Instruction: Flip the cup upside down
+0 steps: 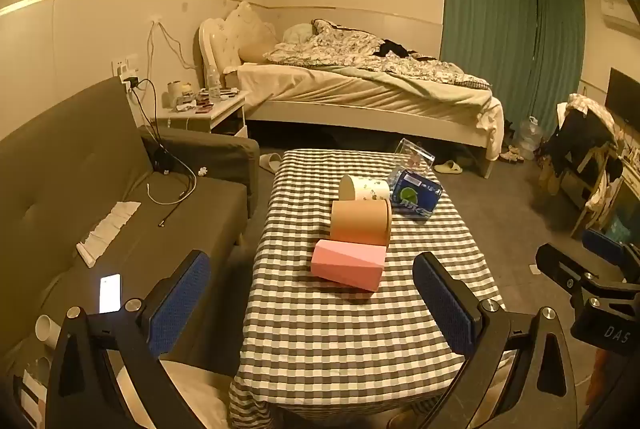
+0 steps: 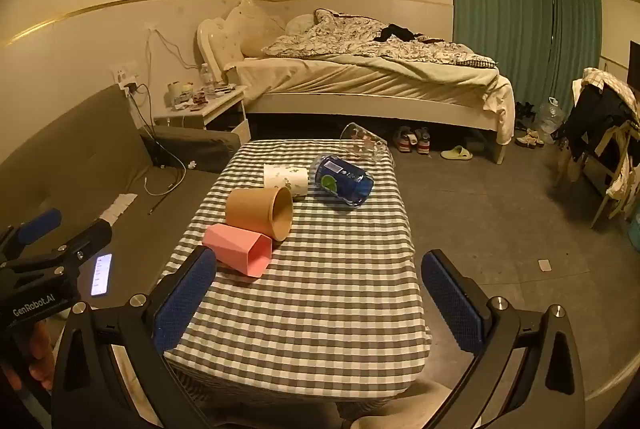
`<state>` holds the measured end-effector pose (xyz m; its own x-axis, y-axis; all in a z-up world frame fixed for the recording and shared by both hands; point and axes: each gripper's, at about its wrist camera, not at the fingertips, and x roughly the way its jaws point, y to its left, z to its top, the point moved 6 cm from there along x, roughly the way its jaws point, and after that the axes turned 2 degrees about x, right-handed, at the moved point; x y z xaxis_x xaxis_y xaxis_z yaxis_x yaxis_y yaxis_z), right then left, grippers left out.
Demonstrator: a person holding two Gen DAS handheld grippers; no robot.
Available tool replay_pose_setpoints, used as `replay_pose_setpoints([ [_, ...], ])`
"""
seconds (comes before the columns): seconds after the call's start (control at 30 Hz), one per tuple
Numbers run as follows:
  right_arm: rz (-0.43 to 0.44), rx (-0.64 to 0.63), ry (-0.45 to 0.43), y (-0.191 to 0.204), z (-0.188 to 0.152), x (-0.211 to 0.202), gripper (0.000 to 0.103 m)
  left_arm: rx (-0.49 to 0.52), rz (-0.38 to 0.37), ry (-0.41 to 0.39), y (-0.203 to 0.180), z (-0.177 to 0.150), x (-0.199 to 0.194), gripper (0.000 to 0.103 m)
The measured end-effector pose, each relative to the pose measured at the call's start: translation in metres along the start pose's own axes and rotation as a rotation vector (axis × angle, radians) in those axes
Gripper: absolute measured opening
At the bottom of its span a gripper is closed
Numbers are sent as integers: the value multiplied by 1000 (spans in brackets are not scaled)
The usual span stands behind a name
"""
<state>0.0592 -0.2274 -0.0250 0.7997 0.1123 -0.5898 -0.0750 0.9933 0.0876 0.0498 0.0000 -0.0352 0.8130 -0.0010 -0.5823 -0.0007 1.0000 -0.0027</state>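
Observation:
Several cups lie on their sides on the checked table [image 1: 340, 329] [image 2: 320, 309]. Nearest is a pink faceted cup [image 1: 347, 265] [image 2: 236, 248]. Behind it lie a tan cup [image 1: 360, 222] [image 2: 259, 213], a white printed cup [image 1: 363, 189] [image 2: 286, 180], a blue cup [image 1: 416, 194] [image 2: 345, 183] and a clear glass cup [image 1: 414, 156] [image 2: 362, 145]. My left gripper [image 1: 316, 309] is open and empty, short of the pink cup. My right gripper [image 2: 320, 303] is open and empty, near the table's front, with the pink cup by its left finger [image 2: 186, 299].
A grey sofa [image 1: 100, 209] stands left of the table with a lit phone [image 1: 109, 293] [image 2: 101, 275] and cables on it. A bed [image 1: 360, 81] and nightstand [image 1: 204, 109] stand behind. A chair with clothes [image 1: 588, 133] stands right. Slippers and shoes lie on the floor.

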Motion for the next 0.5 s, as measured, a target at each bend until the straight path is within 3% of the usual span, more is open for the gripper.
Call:
replay_pose_setpoints([
  [0.5, 0, -26, 16, 2, -2, 14, 103, -4, 5, -8, 3, -3, 3, 103],
])
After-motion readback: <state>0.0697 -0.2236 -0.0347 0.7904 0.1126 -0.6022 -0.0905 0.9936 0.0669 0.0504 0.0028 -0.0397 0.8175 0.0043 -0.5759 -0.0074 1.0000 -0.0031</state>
